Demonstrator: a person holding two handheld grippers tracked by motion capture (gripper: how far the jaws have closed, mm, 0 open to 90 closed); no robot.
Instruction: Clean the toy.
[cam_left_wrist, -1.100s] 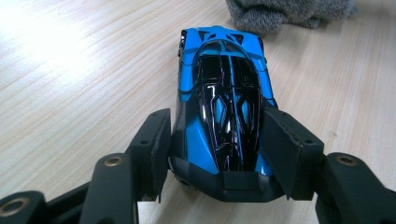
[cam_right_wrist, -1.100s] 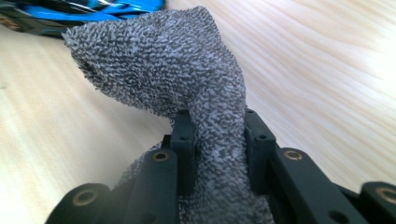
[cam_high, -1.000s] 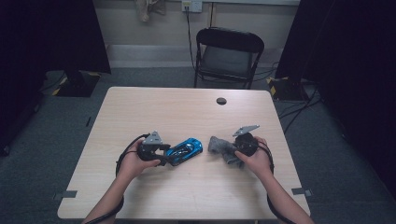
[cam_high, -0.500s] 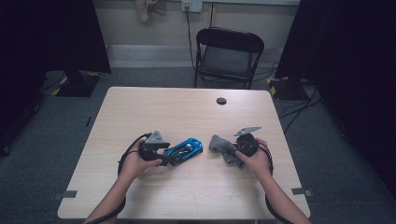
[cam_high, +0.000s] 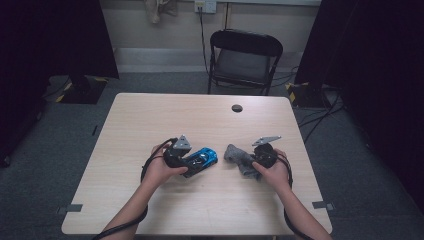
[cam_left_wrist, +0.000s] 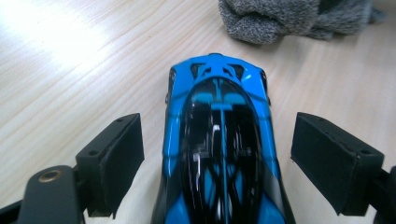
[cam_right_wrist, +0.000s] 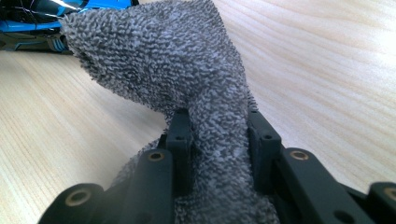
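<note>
At a pale wooden table (cam_high: 150, 125), a person working a pair of hand-held tongs appears to be between steps: a blue toy car (cam_high: 201, 160) has just been let go and a grey terry cloth (cam_high: 239, 156) is held ready beside it, which suggests a wipe of the car comes next. The left tongs (cam_high: 192, 165) have just been opening and now stand spread wide; in the left gripper view the car (cam_left_wrist: 219, 140) sits on the table between the two black pads (cam_left_wrist: 116, 158), clear of both. The right tongs (cam_high: 250, 164) are pressed nearly together, pinching a fold of the cloth (cam_right_wrist: 187, 84), whose free end lifts toward the car. Car and cloth lie near each other at the middle of the table's near half, apparently not touching, though the high view is too coarse to be sure. The next move likely calls for steadying the car and bringing the cloth across its glossy roof without pushing it away.
</note>
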